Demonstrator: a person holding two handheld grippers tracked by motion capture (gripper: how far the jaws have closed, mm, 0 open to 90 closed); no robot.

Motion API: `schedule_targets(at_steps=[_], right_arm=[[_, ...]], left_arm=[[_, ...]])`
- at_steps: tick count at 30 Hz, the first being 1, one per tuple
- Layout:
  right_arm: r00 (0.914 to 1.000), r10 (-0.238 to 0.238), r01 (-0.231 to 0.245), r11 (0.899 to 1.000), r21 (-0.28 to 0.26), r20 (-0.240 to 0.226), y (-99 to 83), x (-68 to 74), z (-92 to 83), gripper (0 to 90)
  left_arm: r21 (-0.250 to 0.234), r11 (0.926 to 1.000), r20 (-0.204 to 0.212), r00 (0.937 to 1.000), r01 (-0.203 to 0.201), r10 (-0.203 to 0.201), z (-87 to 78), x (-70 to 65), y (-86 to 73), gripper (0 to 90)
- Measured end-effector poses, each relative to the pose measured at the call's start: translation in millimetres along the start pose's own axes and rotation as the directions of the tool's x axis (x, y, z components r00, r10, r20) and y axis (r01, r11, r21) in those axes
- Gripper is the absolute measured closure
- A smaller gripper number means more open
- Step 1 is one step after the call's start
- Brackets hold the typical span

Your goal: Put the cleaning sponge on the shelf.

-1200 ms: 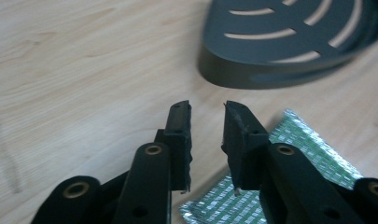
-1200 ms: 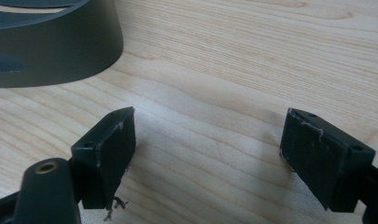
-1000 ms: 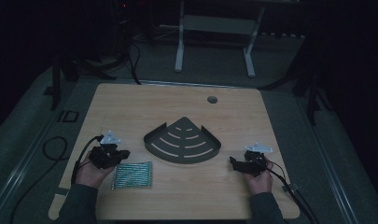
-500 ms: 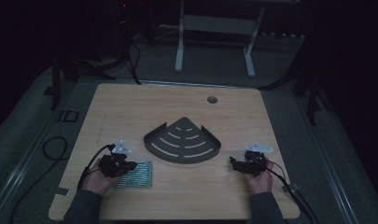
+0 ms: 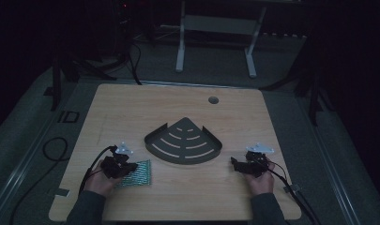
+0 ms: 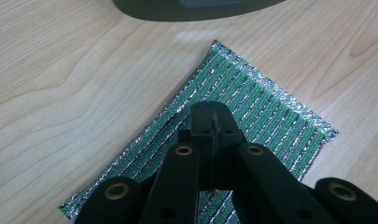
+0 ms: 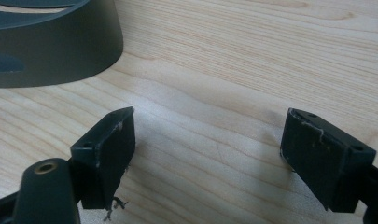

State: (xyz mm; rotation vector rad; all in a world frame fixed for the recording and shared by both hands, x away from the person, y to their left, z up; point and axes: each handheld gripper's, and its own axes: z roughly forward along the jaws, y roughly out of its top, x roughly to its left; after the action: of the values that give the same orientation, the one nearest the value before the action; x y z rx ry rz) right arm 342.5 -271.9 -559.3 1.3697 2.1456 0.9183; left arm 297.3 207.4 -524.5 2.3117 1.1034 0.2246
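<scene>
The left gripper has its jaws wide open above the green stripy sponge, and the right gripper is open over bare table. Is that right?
Not quite. The left gripper has its jaws shut together, not wide open, above the green stripy sponge; the left gripper view shows this. The right gripper is indeed open over bare table.

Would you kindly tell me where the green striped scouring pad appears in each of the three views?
High view: green striped scouring pad, lower left, under the left gripper.
Left gripper view: centre, beneath shut jaws.
Right gripper view: not in it.
Shared landmark: dark corner shelf.
</scene>
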Motion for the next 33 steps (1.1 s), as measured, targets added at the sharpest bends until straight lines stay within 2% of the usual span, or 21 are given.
schedule_targets(at_steps=[5, 10, 14, 18, 24, 33], right_arm=[[1.0000, 0.000, 0.000, 1.000, 0.000, 0.000, 0.0, 0.0, 0.0, 17.5], [1.0000, 0.000, 0.000, 1.000, 0.000, 0.000, 0.0, 0.0, 0.0, 17.5], [1.0000, 0.000, 0.000, 1.000, 0.000, 0.000, 0.0, 0.0, 0.0, 17.5], [1.0000, 0.000, 0.000, 1.000, 0.000, 0.000, 0.0, 0.0, 0.0, 17.5], [1.0000, 0.000, 0.000, 1.000, 0.000, 0.000, 0.1, -0.1, 0.0, 17.5], [1.0000, 0.000, 0.000, 1.000, 0.000, -0.001, 0.1, -0.1, 0.1, 17.5]], left_arm=[[-0.005, 0.9992, -0.045, 0.9982, 0.040, -0.040, -2.2, 11.5, -1.2, 90.0], [-0.018, 0.9931, -0.078, 0.9900, 0.116, -0.117, -5.4, 30.1, -3.8, 90.0], [-0.024, 0.9877, -0.108, 0.9819, 0.154, -0.156, -8.9, 40.1, -6.2, 88.2], [-0.019, 0.9857, -0.137, 0.9761, 0.167, -0.168, -13.9, 44.9, -10.9, 86.8], [-0.018, 0.9833, -0.138, 0.9736, 0.181, -0.182, -17.7, 45.0, -16.2, 85.5], [0.008, 0.9841, -0.132, 0.9756, 0.178, -0.175, -22.3, 42.6, -19.0, 83.0]])
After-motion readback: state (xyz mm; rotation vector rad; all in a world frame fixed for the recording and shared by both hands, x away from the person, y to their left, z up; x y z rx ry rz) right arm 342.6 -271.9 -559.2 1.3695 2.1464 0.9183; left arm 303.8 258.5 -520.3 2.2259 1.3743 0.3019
